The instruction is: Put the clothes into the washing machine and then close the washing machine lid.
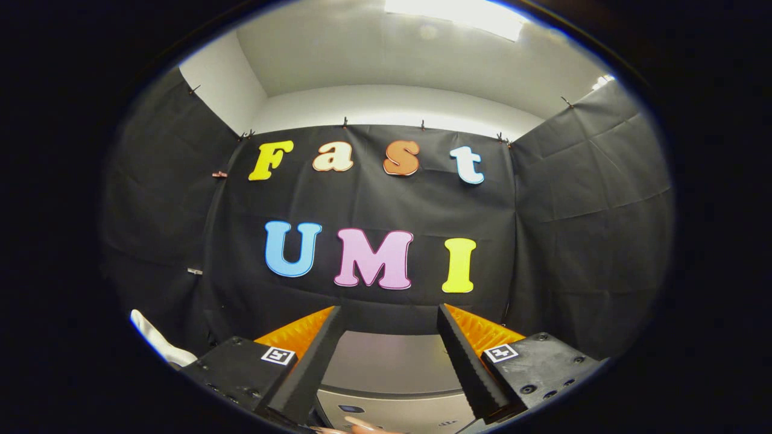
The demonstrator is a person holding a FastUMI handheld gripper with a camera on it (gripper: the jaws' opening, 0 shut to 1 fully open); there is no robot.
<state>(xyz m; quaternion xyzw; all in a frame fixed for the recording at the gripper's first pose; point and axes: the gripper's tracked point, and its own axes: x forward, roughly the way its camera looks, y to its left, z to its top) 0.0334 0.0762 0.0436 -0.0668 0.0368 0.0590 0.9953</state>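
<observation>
My gripper [391, 313] is held high and points at the booth's back wall, its two fingers spread wide with nothing between them. Below and between the fingers lies the grey top of the washing machine [389, 367], with its lighter front panel [398, 410] nearer to me. A bit of white cloth [154, 340] shows low to the left of the left finger. A person's fingertip [362, 425] pokes in under the fingers, in front of the machine's panel.
Black cloth walls [591, 229] close the booth at the back and on both sides. Above them are a white wall and ceiling with a bright lamp [452, 15].
</observation>
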